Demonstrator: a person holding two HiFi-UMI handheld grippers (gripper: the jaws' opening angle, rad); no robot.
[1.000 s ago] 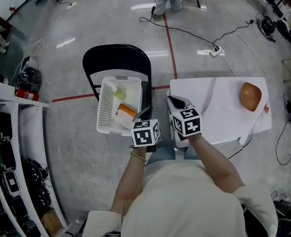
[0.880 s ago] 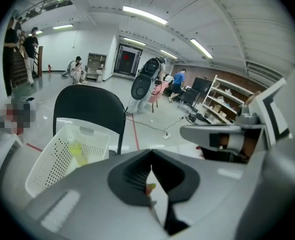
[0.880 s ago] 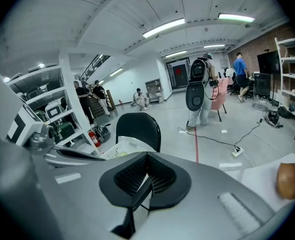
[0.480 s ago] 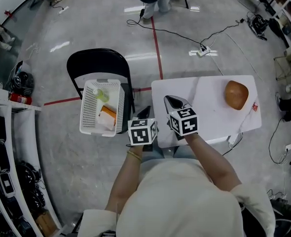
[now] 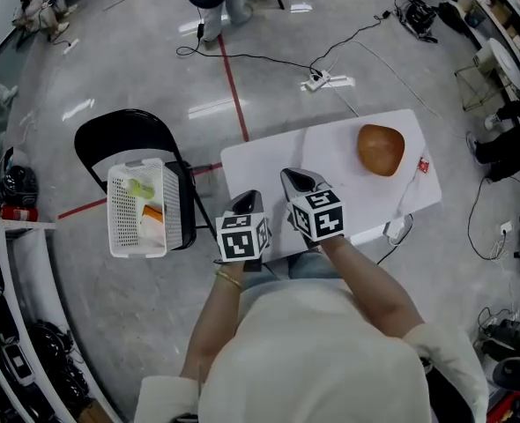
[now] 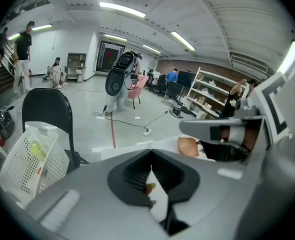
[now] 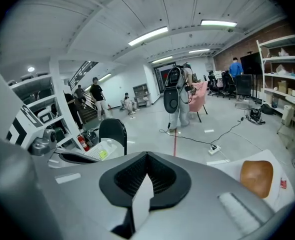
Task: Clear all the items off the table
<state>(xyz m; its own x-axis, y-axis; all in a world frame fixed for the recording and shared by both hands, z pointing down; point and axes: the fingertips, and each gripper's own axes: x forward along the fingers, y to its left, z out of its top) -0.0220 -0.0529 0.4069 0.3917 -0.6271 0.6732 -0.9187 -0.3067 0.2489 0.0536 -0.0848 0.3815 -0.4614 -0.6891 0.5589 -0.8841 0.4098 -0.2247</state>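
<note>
Person: pale top at the near edge, both forearms stretched forward, a tool in each hand.
Left gripper (image 5: 248, 203): jaws pressed together, nothing gripped; it hovers at the near left corner of the table (image 5: 330, 152).
Right gripper (image 5: 296, 181): jaws likewise closed and empty; it sits just right of the left one, over the near part of the tabletop.
Table: white, set at an angle, mostly bare.
Brown item (image 5: 381, 148): rounded, lying on the far right part of the table, well apart from both grippers.
Tag (image 5: 421, 164): small and red, at the table's right edge, near the brown item.
Basket (image 5: 123, 227): white mesh, resting on the seat of a black folding chair (image 5: 119, 135) to the left of the table.
Basket contents: a green item (image 5: 138, 186) at the far end and an orange item (image 5: 152, 225) nearer.
Floor: grey and glossy, with a red line (image 5: 234, 73) running away from the table and a power strip (image 5: 317, 81) with cables beyond it.
Standing person (image 7: 176, 96): far off across the floor, past the red line.
</note>
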